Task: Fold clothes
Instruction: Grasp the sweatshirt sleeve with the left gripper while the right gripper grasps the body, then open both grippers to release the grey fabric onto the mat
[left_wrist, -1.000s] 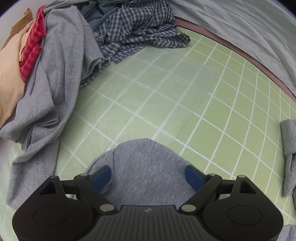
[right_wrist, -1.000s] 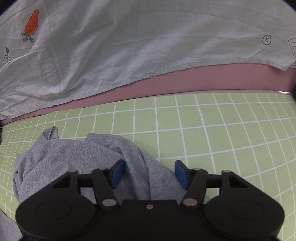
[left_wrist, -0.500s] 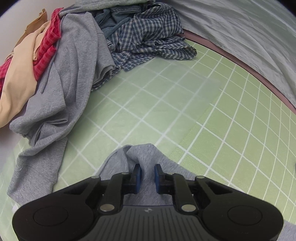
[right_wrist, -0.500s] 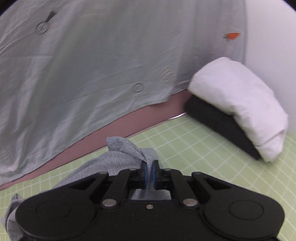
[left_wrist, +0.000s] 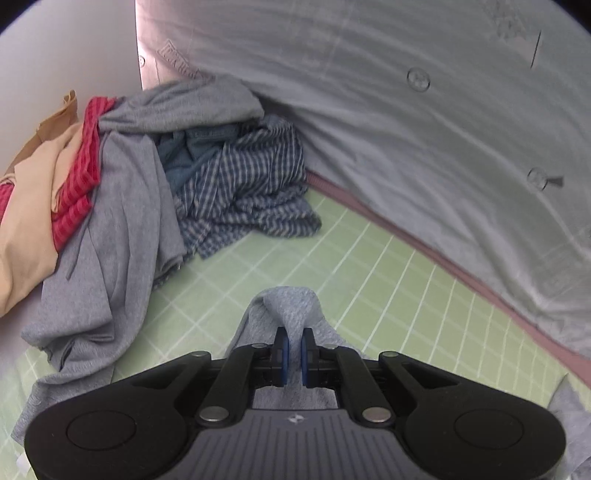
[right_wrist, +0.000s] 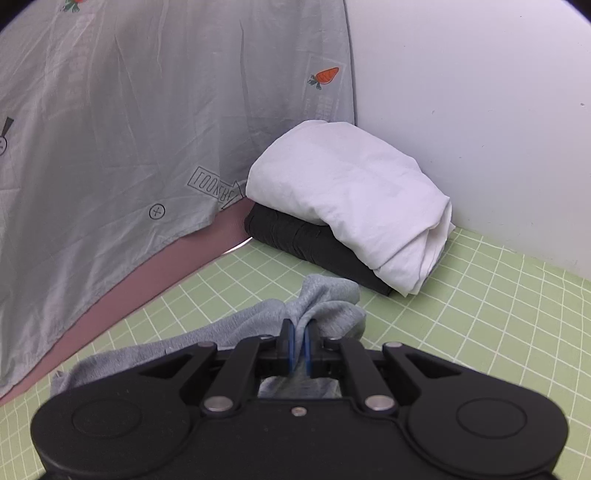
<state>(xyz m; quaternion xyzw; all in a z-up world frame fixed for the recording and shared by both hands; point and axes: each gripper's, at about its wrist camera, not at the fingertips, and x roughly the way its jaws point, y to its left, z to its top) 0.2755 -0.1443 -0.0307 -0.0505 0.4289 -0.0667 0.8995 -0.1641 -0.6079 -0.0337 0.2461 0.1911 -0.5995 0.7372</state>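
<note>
A light grey garment (left_wrist: 291, 306) bunches up between the blue pads of my left gripper (left_wrist: 293, 349), which is shut on a fold of it above the green grid mat (left_wrist: 406, 295). In the right wrist view the same grey garment (right_wrist: 325, 295) is pinched by my right gripper (right_wrist: 298, 349), also shut on the cloth, and the fabric trails off to the left over the mat (right_wrist: 480, 302). Most of the garment is hidden under the two gripper bodies.
A heap of unfolded clothes lies at the left: a grey shirt (left_wrist: 118, 221), a blue checked shirt (left_wrist: 243, 192), red (left_wrist: 81, 177) and beige (left_wrist: 26, 221) pieces. A folded white garment (right_wrist: 351, 199) sits on a folded black one (right_wrist: 295, 236) in the right corner. A pale printed sheet (right_wrist: 147, 129) hangs behind.
Both grippers were open over the grey garment a second ago, then closed on it. They have since lifted and tilted up, the right one swinging toward the folded stack.
</note>
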